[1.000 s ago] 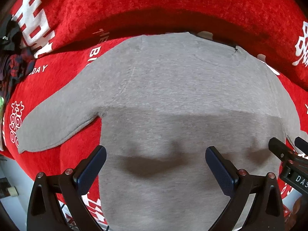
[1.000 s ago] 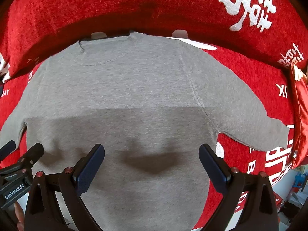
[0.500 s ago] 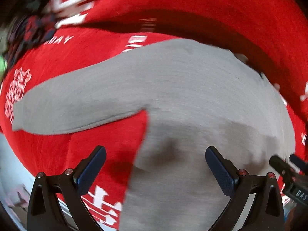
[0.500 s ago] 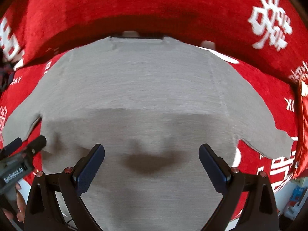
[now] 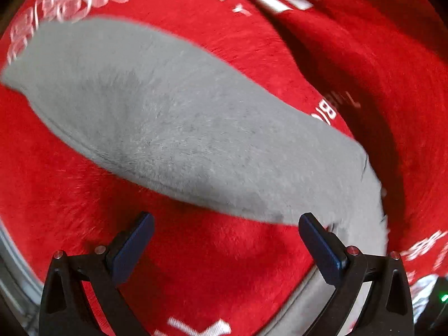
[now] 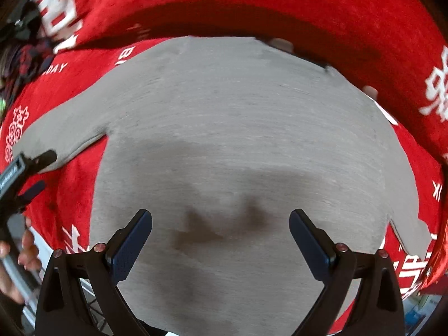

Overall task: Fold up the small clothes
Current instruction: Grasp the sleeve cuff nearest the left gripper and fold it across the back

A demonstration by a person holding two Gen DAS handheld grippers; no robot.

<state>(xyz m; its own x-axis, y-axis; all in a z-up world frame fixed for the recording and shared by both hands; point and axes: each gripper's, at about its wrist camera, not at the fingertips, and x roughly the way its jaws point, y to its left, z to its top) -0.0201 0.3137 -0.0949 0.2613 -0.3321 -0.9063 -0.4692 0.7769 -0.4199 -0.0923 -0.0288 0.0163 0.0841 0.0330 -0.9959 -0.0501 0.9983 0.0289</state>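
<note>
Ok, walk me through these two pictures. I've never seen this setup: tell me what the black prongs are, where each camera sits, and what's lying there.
There is no robot here. A person holds a hand-held gripper in each hand, and each gripper carries a wide-angle camera looking forward along its two fingers. The black prongs with dark blue pads are those fingers.

One picture comes from the left gripper. Its fingers are spread apart and hold nothing. It looks at one sleeve of a grey sweater, which is blurred.

The other picture comes from the right gripper, also open and holding nothing, above the body of the grey sweater. The sweater lies spread flat on a red cloth with white lettering. At that picture's left edge you can see the left gripper near the sleeve's end.
</note>
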